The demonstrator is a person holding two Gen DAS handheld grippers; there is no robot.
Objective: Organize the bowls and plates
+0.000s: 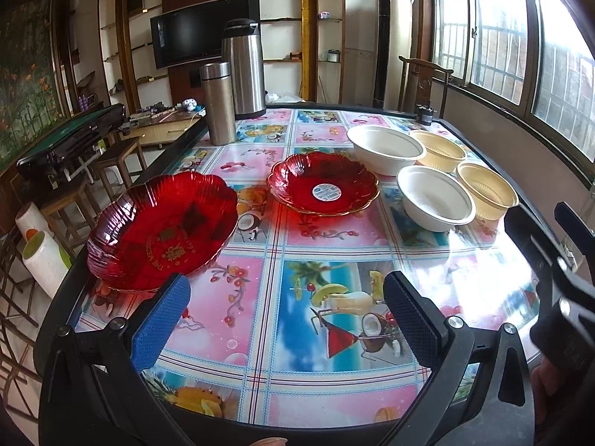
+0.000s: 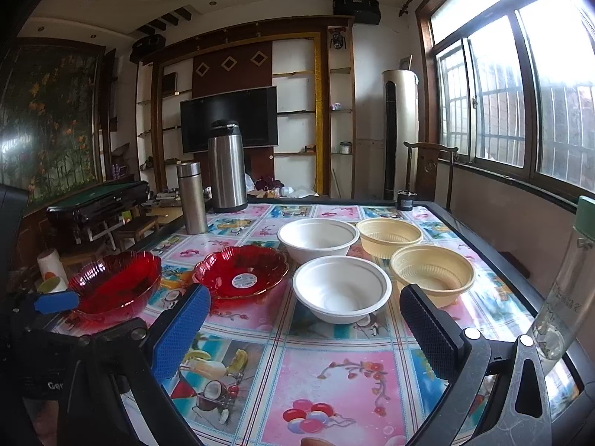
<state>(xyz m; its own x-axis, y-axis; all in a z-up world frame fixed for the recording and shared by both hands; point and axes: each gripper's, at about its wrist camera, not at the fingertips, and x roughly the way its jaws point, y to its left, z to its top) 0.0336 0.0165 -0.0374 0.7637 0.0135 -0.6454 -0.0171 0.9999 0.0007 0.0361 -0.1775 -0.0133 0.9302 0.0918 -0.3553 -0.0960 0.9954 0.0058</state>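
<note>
Both the left claw [image 1: 286, 319] and the right claw [image 2: 303, 329] are held wide and empty above bare patterned surface [image 1: 334, 245] in the lower frame. One red plate [image 1: 161, 230] overhangs the left edge; another red plate [image 1: 322, 183] and four bowls [image 1: 435, 197] are grouped mid-frame toward the right edge.

On the table with its colourful patterned cloth [image 2: 334, 383] lie 2 red scalloped glass plates, both upright and empty: 1 near the left edge [image 1: 163, 230], 1 with a round white sticker at its centre [image 1: 322, 183] toward the middle. Right of them stand 2 white round bowls [image 2: 318, 238] [image 2: 341, 288] and 2 cream ribbed plastic bowls [image 2: 388, 236] [image 2: 433, 273], all upright, unstacked, close together.
</note>
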